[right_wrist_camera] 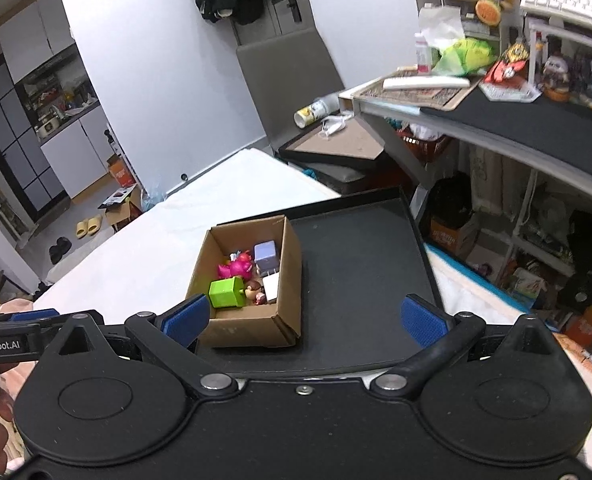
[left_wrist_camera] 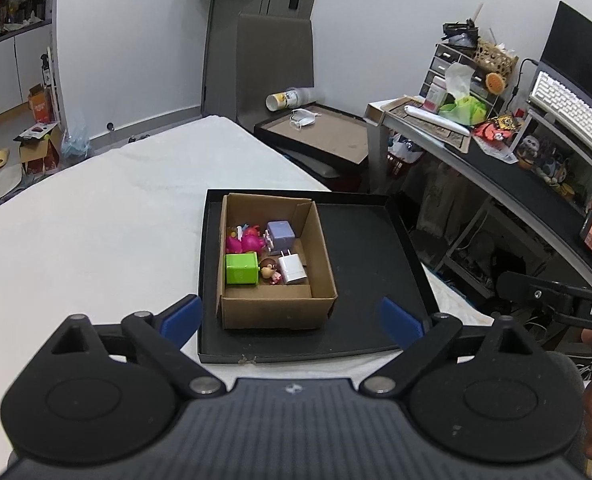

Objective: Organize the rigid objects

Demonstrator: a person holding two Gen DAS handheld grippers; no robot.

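Note:
A brown cardboard box (left_wrist_camera: 319, 240) (right_wrist_camera: 288, 276) stands in the left part of a black tray (left_wrist_camera: 367, 264) (right_wrist_camera: 359, 272) on the white bed. Inside it lie a green cube (left_wrist_camera: 240, 269) (right_wrist_camera: 227, 293), a lilac cube (left_wrist_camera: 280, 236) (right_wrist_camera: 265, 254), a white charger (left_wrist_camera: 292, 269) (right_wrist_camera: 272, 286), a pink toy (left_wrist_camera: 244, 241) (right_wrist_camera: 236, 268) and a small brown-haired figure (left_wrist_camera: 270, 270) (right_wrist_camera: 254, 291). My left gripper (left_wrist_camera: 292, 318) is open and empty, held above the tray's near edge. My right gripper (right_wrist_camera: 303, 320) is open and empty, just behind the box.
The white bed (left_wrist_camera: 96, 224) stretches left and back. A second black tray (left_wrist_camera: 319, 136) with a face mask and a tipped cup sits behind. A cluttered desk (left_wrist_camera: 495, 152) with a keyboard and a monitor stands at the right. The other gripper's handle (left_wrist_camera: 555, 300) shows at the right edge.

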